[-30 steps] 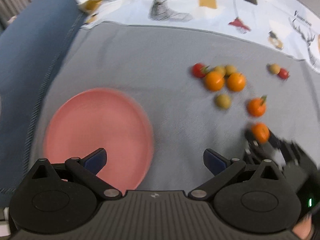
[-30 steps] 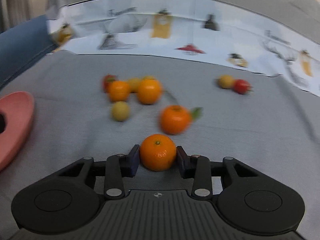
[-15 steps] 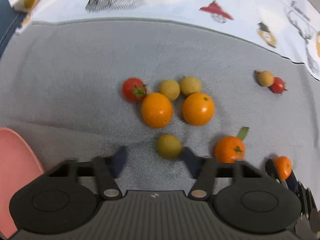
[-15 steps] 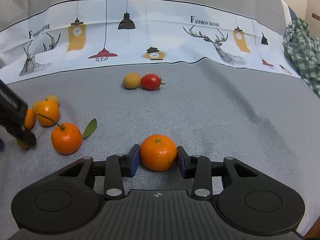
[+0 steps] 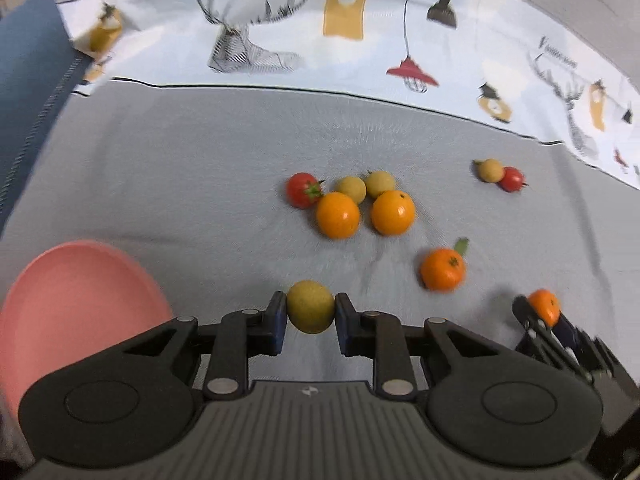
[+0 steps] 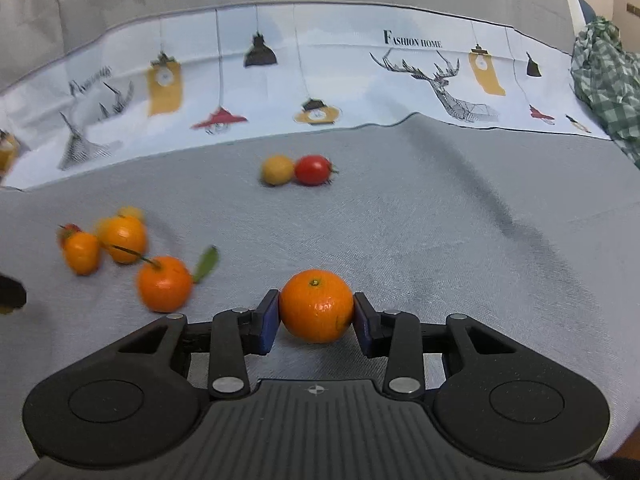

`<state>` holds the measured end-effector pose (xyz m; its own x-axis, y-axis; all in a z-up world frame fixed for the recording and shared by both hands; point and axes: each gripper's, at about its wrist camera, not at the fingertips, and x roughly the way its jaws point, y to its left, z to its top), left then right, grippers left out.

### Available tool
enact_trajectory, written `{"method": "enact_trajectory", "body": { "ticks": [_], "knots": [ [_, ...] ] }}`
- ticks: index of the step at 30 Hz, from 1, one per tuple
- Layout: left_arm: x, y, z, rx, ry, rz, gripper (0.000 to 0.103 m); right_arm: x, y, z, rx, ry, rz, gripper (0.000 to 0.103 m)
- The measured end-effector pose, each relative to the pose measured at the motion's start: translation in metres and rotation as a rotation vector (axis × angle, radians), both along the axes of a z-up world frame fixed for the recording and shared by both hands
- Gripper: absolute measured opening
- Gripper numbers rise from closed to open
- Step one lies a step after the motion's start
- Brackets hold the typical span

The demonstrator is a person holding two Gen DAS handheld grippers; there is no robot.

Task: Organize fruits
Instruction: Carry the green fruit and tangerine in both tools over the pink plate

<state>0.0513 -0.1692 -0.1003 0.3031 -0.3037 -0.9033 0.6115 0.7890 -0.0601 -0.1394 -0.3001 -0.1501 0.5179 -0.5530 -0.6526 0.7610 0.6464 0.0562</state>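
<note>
My left gripper [image 5: 311,314] is shut on a yellow-green round fruit [image 5: 310,306], held just above the grey cloth. The pink plate [image 5: 76,300] lies at the lower left. My right gripper [image 6: 315,316] is shut on an orange [image 6: 316,311]; it also shows at the right of the left wrist view [image 5: 543,307]. On the cloth lie a cluster of two oranges [image 5: 338,215], two yellow fruits [image 5: 351,189] and a red tomato [image 5: 302,189], a leafed orange [image 5: 442,269], and a yellow fruit with a tomato [image 5: 511,179] farther right.
A white printed cloth band [image 6: 320,80] runs along the back of the grey cloth. A blue fabric [image 5: 28,80] lies at the far left. A green checked cloth [image 6: 604,76] sits at the far right.
My left gripper has closed on the yellow-green fruit and pulled back with it, bringing the pink plate into view again. My right gripper keeps holding its orange and has swung slightly.
</note>
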Motion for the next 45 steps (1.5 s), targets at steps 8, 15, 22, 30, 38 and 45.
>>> {"method": "enact_trajectory", "body": {
  "ticks": [8, 15, 22, 30, 38, 45],
  "knots": [
    [-0.062, 0.1, 0.053, 0.037, -0.067, 0.033, 0.028, -0.057, 0.088, 0.053, 0.089, -0.038, 0.221, 0.04],
    [-0.09, 0.188, 0.073, 0.044, -0.077, 0.163, 0.028, -0.073, 0.165, 0.089, 0.042, -0.044, 0.419, 0.04],
    [-0.118, 0.244, 0.093, -0.026, -0.134, 0.226, 0.028, -0.084, 0.208, 0.117, -0.093, -0.041, 0.507, 0.04],
    [-0.131, 0.255, 0.101, -0.086, -0.147, 0.211, 0.028, -0.096, 0.227, 0.131, -0.164, -0.033, 0.492, 0.04],
    [-0.131, 0.263, 0.1, -0.107, -0.146, 0.219, 0.028, -0.096, 0.236, 0.132, -0.184, -0.012, 0.507, 0.04],
    [-0.128, 0.262, 0.098, -0.102, -0.139, 0.221, 0.028, -0.093, 0.235, 0.129, -0.179, 0.008, 0.509, 0.04]
  ]
}}
